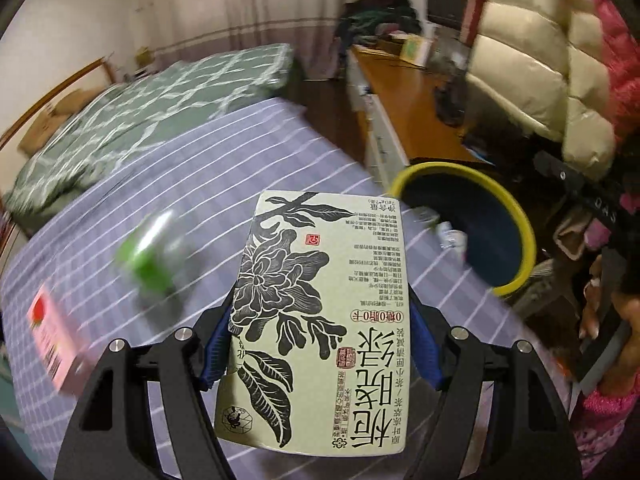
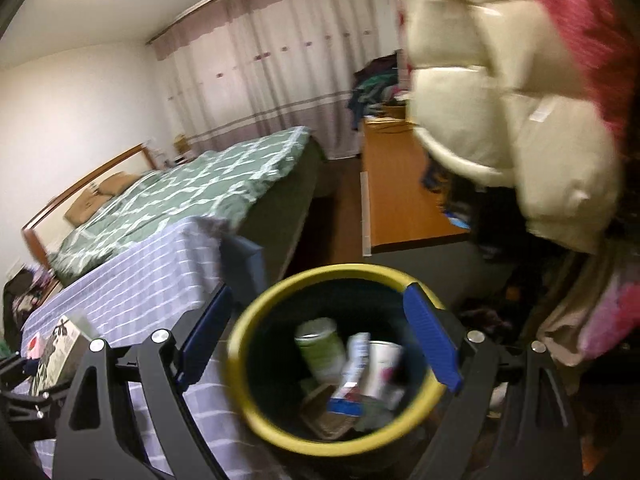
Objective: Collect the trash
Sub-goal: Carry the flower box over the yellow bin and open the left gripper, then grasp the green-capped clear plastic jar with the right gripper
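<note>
My left gripper (image 1: 320, 340) is shut on a pale tea box (image 1: 320, 320) printed with black flowers, held above the striped bedspread (image 1: 180, 184). A green can (image 1: 150, 256) and a pink carton (image 1: 52, 340) lie on the bedspread to the left. The yellow-rimmed trash bin (image 1: 516, 224) is ahead to the right. My right gripper (image 2: 320, 336) is open, its fingers either side of the bin (image 2: 256, 396), which holds a can, cartons and wrappers. The tea box also shows at far left in the right wrist view (image 2: 56, 356).
A green patterned duvet (image 1: 160, 96) covers the far bed. A wooden desk (image 1: 404, 96) runs along the right. A cream puffy jacket (image 1: 532, 56) hangs at upper right. Clothes are piled on the floor at right (image 2: 592, 312).
</note>
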`<state>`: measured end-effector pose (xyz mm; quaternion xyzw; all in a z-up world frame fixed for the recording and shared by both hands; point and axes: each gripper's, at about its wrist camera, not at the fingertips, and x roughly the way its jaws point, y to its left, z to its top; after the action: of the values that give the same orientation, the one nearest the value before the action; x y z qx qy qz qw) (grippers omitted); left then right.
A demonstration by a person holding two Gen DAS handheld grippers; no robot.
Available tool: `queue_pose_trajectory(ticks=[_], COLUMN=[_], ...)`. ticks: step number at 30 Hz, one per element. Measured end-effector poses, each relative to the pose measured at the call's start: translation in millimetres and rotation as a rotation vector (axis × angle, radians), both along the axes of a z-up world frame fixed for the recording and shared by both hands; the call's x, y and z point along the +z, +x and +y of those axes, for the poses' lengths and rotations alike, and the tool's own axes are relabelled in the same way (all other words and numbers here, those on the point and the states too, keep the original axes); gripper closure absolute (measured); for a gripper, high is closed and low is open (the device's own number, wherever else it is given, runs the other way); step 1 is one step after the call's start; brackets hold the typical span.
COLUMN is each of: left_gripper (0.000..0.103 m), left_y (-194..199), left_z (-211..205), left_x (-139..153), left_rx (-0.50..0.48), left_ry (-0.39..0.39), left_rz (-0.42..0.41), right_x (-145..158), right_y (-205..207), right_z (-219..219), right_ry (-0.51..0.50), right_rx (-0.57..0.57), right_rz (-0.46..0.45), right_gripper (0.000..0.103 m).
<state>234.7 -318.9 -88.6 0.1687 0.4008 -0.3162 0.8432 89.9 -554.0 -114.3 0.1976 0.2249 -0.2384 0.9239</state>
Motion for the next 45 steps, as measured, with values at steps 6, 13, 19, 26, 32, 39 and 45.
queue_pose_trajectory(ticks=[6,13,19,26,32,39,45], left_gripper=[0.031,0.031,0.030,0.019,0.010,0.005,0.005], left_y=[-14,-13,-3,5,7,12,13], left_z=[-82,-164,-205,-195,-125,2,103], left_x=[2,-19,-48,-46,3,47,56], left_rx=[-0.128,-0.218,-0.220,-0.170,-0.087,0.108,0.292], left_ry=[0.003,0.046,0.091,0.061,-0.070,-0.215,-0.259], left_rz=[0.002,0.074,0.112,0.100,-0.019,-0.154,-0.235], right_x=[-4,-10,-11,-10,-6,1,7], right_y=[-27,-44,-54,-55,-46,-24,2], right_z=[-30,-49,-61,-60,-47,-15,22], right_ry=[-0.010,-0.034,-0.027,-0.021,-0.029,-0.053,-0.078], right_rx=[-0.065,-0.107,-0.129,-0.128,-0.097,-0.027,0.054], right_rz=[0.009,0.038,0.049,0.051,0.060,0.076,0.094], right_gripper=[0.020,0.020,0.020,0.020,0.020,0.020,0.019])
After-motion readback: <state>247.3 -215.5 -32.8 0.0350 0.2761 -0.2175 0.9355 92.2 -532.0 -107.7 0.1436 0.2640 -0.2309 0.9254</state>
